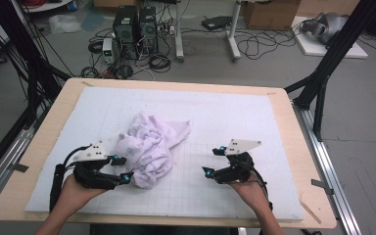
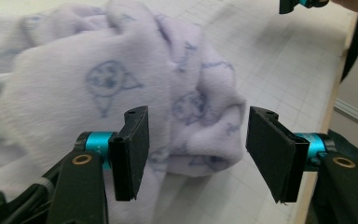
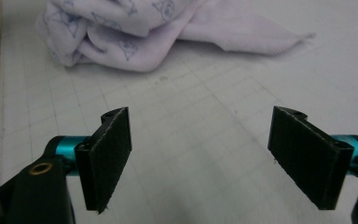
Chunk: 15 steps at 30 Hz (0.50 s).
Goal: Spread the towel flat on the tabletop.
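While your left gripper (image 1: pixel 122 169) sits at the near-left edge of the crumpled white cloth (image 1: pixel 149 147), its jaws stand apart with a fold between them, pads not pressing. That cloth lies left of centre on the white mat (image 1: pixel 235 112). Your right gripper (image 1: pixel 213 161) is wide open over bare mat, holding nothing.

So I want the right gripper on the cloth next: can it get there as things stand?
Probably yes. The right gripper stands open, and only bare mat lies between it and the crumpled cloth; the left gripper is at the cloth's far side.
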Available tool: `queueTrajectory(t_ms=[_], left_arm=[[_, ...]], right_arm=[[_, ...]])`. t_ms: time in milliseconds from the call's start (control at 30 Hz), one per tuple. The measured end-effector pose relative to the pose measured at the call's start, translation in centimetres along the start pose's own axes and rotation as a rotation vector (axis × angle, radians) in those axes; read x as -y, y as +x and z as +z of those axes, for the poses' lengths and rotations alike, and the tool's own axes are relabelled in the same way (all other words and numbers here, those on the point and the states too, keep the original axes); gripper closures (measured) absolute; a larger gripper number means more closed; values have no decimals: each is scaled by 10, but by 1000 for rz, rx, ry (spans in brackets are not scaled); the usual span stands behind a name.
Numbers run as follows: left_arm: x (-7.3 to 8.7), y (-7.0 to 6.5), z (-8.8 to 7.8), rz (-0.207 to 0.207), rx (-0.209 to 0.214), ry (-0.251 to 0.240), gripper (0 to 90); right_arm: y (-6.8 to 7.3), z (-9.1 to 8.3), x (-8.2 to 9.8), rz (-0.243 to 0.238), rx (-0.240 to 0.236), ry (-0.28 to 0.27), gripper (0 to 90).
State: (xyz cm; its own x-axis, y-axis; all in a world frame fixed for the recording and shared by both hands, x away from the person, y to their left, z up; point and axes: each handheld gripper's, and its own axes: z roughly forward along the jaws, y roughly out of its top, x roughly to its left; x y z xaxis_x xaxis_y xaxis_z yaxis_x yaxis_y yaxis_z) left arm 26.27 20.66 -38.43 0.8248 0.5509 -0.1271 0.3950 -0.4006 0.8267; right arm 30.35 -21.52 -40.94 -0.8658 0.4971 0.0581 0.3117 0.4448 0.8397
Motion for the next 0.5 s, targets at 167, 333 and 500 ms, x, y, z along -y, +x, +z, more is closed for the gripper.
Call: queueTrajectory(t_ms=[167,333,500], left_arm=[[4,13,0,-5,-50,15,394],[12,29,17,-21,-66,59,436],[15,39,32,-14,-69,102,600]], right_arm=[[-3,19,-20,-15,-51,-3,270],[-4,62,-35,-36,-113,34,350],[2,98,-37,-40,-165,85,415]])
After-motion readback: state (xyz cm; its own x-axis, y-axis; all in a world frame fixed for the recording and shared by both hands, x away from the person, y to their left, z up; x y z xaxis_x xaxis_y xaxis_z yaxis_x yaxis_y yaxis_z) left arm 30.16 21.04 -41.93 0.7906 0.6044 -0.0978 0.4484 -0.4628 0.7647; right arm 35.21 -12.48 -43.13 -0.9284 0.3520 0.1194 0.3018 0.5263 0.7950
